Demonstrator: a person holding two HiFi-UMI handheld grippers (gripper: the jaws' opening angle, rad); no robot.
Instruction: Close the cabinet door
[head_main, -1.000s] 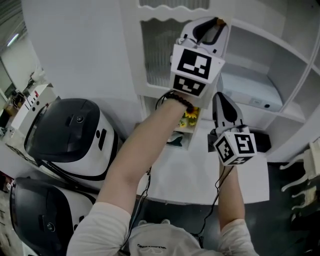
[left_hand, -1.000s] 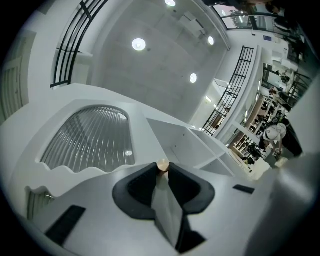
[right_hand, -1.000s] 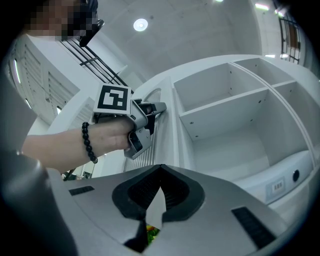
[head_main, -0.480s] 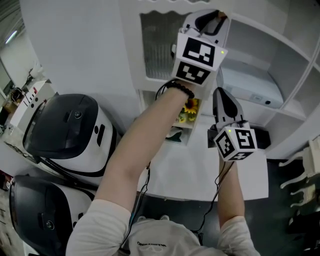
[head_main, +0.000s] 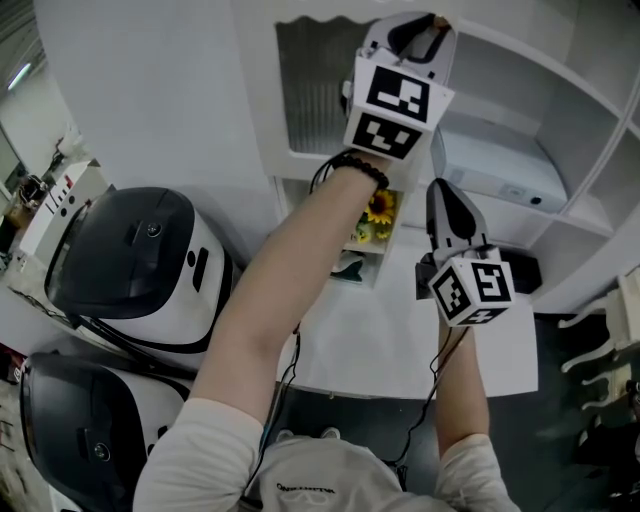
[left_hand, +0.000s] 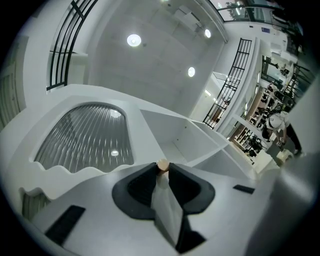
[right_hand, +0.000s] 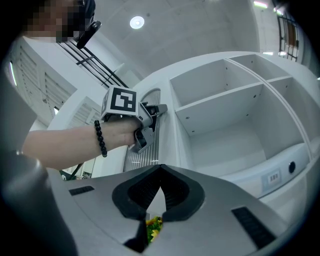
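Observation:
The white cabinet door (head_main: 310, 90) has a ribbed glass panel (left_hand: 85, 135) and stands partly open at the left of the open shelves (right_hand: 225, 115). My left gripper (head_main: 420, 30) is raised at the door's free edge. In the left gripper view its jaws (left_hand: 162, 167) are shut on the small tan door knob (left_hand: 162, 164), with the door's edge running between them. The left gripper (right_hand: 150, 112) also shows in the right gripper view, against the door. My right gripper (head_main: 445, 195) hangs lower, in front of the shelves, its jaws (right_hand: 160, 170) shut on nothing.
Two black-and-white rice cookers (head_main: 140, 265) (head_main: 90, 430) stand at the left. A white table (head_main: 400, 340) lies below the cabinet. A sunflower ornament (head_main: 378, 210) sits in a low compartment. A white box (head_main: 500, 180) rests on a shelf, with a black item (head_main: 520, 275) beneath it.
The left gripper and the door's edge sit slightly higher in the head view. The grip on the knob is unchanged and the right gripper has kept its place.

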